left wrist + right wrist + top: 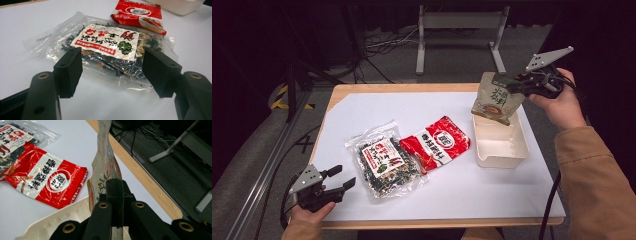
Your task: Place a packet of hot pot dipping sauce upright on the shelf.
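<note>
Your right claw pinches the beige pouch tight, hanging it over the cream tray, which looks empty; your left claw is spread wide, touching nothing.

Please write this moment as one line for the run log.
right gripper: shut on beige pouch, held above cream tray | left gripper: open, empty, near clear seaweed bag | red packet: flat on table

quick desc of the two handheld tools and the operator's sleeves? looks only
Both the left tool and the right tool are black, each with two flat rectangular jaws, brass-ringed screw holes in the arms, and a grey three-cornered plate with small holes on top. A black cable trails from the right one. The sleeves are tan.
</note>
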The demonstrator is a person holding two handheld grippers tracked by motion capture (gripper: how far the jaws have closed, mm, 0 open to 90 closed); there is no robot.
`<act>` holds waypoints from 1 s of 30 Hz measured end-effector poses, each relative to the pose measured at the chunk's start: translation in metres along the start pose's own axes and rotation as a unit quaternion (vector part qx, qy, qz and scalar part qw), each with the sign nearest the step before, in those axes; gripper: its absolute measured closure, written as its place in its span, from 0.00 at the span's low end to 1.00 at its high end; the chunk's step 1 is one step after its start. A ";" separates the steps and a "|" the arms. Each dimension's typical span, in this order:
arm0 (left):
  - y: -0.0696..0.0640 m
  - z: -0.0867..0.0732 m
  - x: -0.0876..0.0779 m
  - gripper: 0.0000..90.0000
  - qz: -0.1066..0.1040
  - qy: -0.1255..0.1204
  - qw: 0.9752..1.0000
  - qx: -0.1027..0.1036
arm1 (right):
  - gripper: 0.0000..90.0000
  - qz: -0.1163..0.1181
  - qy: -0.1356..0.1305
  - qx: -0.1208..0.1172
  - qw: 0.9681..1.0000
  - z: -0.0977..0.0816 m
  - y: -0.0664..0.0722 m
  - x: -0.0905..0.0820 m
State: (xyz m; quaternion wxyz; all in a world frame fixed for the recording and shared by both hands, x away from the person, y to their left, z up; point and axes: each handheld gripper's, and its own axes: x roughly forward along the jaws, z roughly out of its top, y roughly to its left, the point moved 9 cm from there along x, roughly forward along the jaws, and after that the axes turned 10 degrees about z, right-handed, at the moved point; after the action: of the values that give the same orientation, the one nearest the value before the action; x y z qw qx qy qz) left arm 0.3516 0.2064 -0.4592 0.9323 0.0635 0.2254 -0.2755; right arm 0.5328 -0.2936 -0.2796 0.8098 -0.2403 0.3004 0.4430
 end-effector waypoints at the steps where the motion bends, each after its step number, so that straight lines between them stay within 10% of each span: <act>1: 0.001 0.000 0.000 0.37 0.001 0.000 1.000 0.002 | 1.00 0.001 0.001 0.003 1.000 -0.001 -0.002 0.000; 30: -0.006 -0.004 0.008 0.37 -0.017 0.010 1.000 -0.014 | 1.00 0.008 0.015 -0.050 0.999 -0.010 -0.046 0.025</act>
State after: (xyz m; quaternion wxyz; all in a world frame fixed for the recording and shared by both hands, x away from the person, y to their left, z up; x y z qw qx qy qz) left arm 0.3528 0.1986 -0.4665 0.9261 0.0496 0.2394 -0.2874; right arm 0.5805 -0.3081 -0.2982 0.7887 -0.2845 0.2921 0.4601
